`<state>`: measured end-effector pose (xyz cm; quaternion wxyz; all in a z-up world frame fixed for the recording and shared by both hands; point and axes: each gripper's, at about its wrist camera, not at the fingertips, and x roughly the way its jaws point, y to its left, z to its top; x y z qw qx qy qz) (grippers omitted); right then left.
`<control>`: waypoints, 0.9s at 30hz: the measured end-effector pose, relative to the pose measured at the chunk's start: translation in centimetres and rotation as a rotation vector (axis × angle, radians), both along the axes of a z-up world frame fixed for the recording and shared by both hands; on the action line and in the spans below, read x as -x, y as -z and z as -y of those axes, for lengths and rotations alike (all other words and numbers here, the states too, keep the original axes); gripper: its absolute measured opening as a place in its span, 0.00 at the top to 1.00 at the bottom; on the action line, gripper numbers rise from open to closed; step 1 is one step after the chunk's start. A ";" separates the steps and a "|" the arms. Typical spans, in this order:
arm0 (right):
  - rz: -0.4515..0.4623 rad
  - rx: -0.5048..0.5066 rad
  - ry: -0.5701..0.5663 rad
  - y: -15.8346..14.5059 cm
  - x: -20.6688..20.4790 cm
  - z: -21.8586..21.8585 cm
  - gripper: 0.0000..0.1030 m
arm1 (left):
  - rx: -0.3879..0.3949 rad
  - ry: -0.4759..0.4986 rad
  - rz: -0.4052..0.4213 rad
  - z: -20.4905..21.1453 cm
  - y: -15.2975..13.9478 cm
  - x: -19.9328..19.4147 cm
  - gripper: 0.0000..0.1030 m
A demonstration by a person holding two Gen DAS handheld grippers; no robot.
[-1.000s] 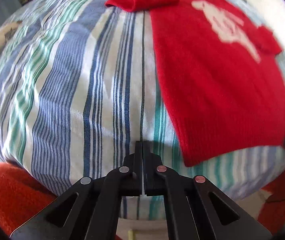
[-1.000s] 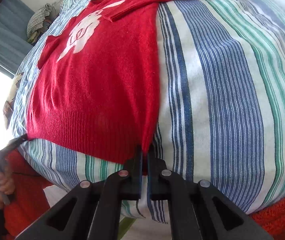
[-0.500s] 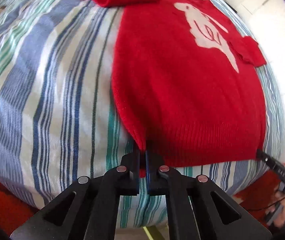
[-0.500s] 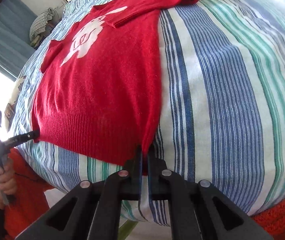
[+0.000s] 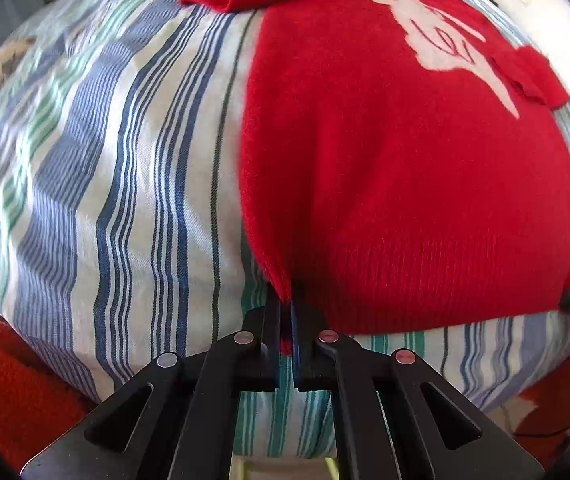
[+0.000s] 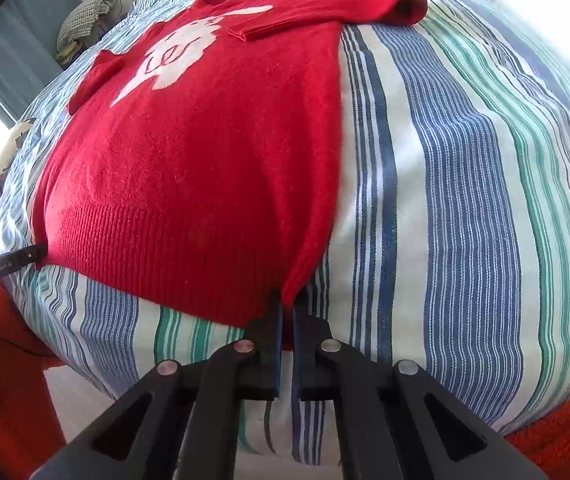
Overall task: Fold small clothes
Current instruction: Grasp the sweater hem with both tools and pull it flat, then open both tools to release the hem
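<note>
Each hand-held gripper, left (image 5: 286, 304) and right (image 6: 287, 304), pinching a hem corner of the flat red sweater (image 6: 205, 168).

Home bedroom: striped bedsheet (image 6: 465, 184) over bed, blue curtain (image 6: 17, 56) by bright window, bundled laundry (image 6: 85, 20) behind

Gripper (image 6: 286, 312) pinches sweater (image 6: 205, 152) corner — hem.

Sweater (image 5: 385, 168) hem corners hidden inside both tools' closed tips.
</note>
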<state>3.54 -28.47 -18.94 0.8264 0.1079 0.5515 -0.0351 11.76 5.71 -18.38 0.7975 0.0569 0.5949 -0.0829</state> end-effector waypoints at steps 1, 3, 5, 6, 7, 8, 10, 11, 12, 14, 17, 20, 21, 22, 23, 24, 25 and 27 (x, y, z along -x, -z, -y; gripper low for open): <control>0.004 -0.002 0.003 0.0 0.0 0.0 0.98 | -0.028 0.015 0.020 0.4 0.0 0.3 0.97; 0.009 -0.002 0.009 0.0 0.1 0.0 0.98 | -0.086 0.047 0.055 1.6 -0.1 1.0 0.96; 0.011 0.011 0.010 -0.2 0.2 -0.2 0.98 | -0.141 0.071 0.077 2.5 -0.2 1.4 0.96; 0.011 0.018 0.009 -0.3 0.2 -0.4 0.97 | -0.159 0.073 0.079 3.1 -0.3 1.5 0.96; 0.010 0.026 0.005 -0.4 0.3 -0.5 0.97 | -0.171 0.073 0.080 3.3 -0.5 1.6 0.96; 0.009 0.029 0.003 -0.6 0.3 -0.6 0.95 | -0.178 0.073 0.079 3.3 -0.6 1.8 0.94; 0.009 0.019 0.010 -0.9 0.5 -0.6 0.94 | -0.200 0.076 0.080 4.1 -0.7 1.8 0.87; 0.009 0.009 0.018 -1.1 0.7 -0.4 0.93 | -0.218 0.080 0.081 4.1 -1.1 1.8 0.74; 0.005 -0.001 0.025 -1.2 0.9 -0.3 0.90 | -0.234 0.079 0.086 3.9 -1.2 2.1 0.64; -0.014 -0.028 0.046 -1.5 1.4 0.3 0.78 | -0.259 0.067 0.091 3.0 -2.0 2.6 0.30; -0.049 -0.094 0.109 -2.2 2.5 1.9 0.52 | -0.229 0.025 0.056 1.1 -3.1 3.2 0.30; -0.029 0.010 0.186 -5.9 3.8 3.7 0.50 | -0.195 -0.055 0.133 -1.8 -6.3 4.5 0.28; 0.000 0.096 0.170 -7.9 3.6 3.8 0.43 | -0.192 -0.091 0.175 -2.9 -7.3 4.8 0.25; 0.028 0.192 0.121 -9.8 2.8 3.5 0.38 | -0.185 -0.133 0.214 -3.8 -8.1 4.9 0.19; 0.052 0.263 0.055 -11.3 1.6 2.7 0.30 | -0.170 -0.173 0.245 -4.6 -8.5 5.2 0.17; 0.077 0.316 -0.041 -12.5 0.1 1.6 0.28 | -0.150 -0.206 0.271 -5.0 -8.5 5.2 0.17; 0.107 0.357 -0.151 -13.5 -1.7 0.3 0.28 | -0.130 -0.232 0.284 -5.5 -8.4 5.1 0.17; 0.174 0.414 -0.369 -14.1 -5.7 -2.6 0.27 | -0.121 -0.258 0.285 -6.1 -7.7 4.5 0.17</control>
